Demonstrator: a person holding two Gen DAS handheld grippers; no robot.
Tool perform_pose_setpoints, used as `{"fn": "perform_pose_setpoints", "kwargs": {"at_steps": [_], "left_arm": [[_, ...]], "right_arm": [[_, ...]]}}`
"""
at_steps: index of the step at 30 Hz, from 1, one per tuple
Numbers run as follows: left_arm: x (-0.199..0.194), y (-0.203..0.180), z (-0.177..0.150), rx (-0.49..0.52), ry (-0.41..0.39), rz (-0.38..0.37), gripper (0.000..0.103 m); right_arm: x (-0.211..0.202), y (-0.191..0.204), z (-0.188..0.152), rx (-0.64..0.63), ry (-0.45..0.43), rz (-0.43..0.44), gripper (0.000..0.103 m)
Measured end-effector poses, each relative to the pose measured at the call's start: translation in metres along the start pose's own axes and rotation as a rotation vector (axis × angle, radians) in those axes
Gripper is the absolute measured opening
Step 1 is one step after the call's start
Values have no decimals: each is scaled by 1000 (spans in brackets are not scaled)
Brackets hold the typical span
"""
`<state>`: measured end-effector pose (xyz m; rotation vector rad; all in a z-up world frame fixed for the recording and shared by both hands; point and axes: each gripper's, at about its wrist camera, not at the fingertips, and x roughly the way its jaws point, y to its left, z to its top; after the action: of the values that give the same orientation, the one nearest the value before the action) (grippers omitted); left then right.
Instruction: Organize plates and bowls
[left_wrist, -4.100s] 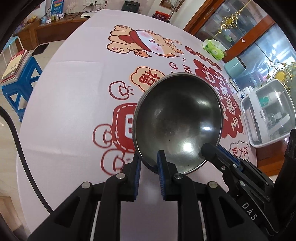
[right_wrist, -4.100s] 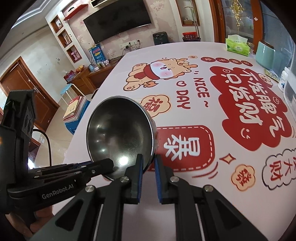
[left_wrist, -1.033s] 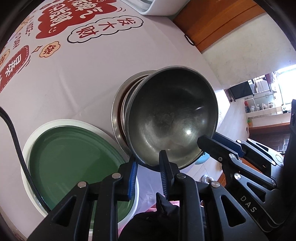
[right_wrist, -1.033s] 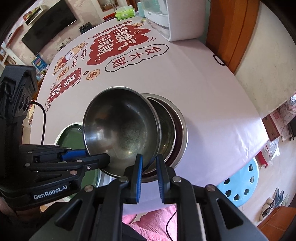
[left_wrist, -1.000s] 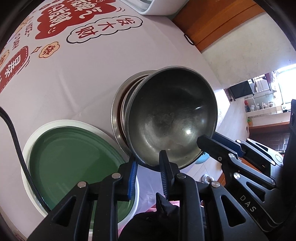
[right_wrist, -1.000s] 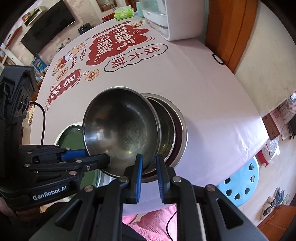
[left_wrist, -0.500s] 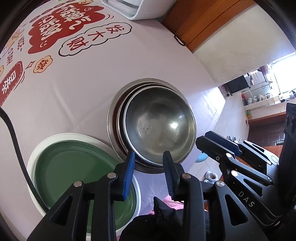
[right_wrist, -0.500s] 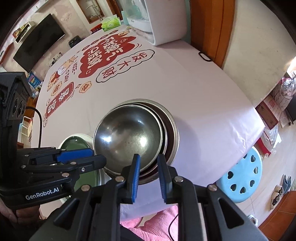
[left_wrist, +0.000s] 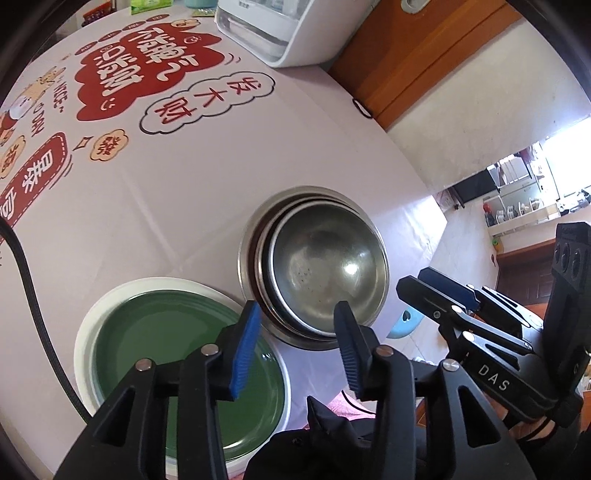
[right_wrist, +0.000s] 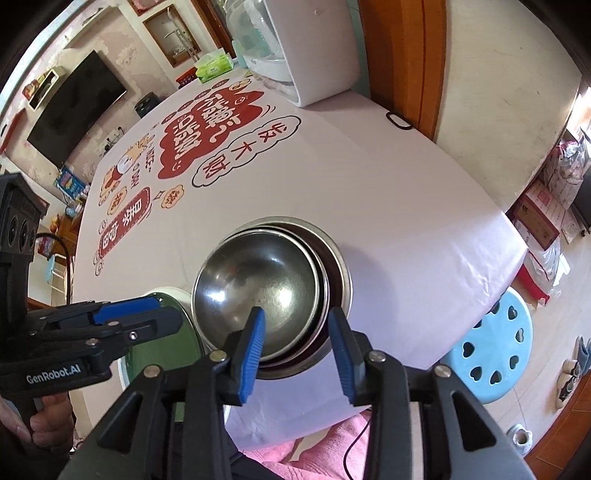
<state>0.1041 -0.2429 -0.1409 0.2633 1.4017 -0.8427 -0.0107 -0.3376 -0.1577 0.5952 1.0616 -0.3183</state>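
Plainly both hand-held grippers, "GenRobot.AI" left and "DAS" right, have just spread, gripping nothing.

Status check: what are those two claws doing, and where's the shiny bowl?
Left gripper and right gripper open, jaws just opening, nothing held. Steel bowl nested in the bowl stack, beside the green plate. Nothing in the way.

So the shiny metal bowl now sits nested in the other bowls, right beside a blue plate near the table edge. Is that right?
Nearly. The metal bowl is nested in the stack, but the plate beside it is green with a white rim, not blue, as the left wrist view shows.
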Motion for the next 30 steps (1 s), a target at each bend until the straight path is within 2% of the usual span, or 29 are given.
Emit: {"fn": "perform_pose_setpoints", "kwargs": {"at_steps": [8, 13, 30], "left_arm": [[0, 12, 6, -42, -18, 8, 57], [8, 17, 12, -64, -8, 16, 63], [67, 28, 37, -74, 102, -16, 64]], "right_arm": [[5, -13, 4, 58, 15, 41, 51], [15, -22, 5, 107, 47, 73, 54], [62, -61, 0, 328, 224, 157, 57]]}}
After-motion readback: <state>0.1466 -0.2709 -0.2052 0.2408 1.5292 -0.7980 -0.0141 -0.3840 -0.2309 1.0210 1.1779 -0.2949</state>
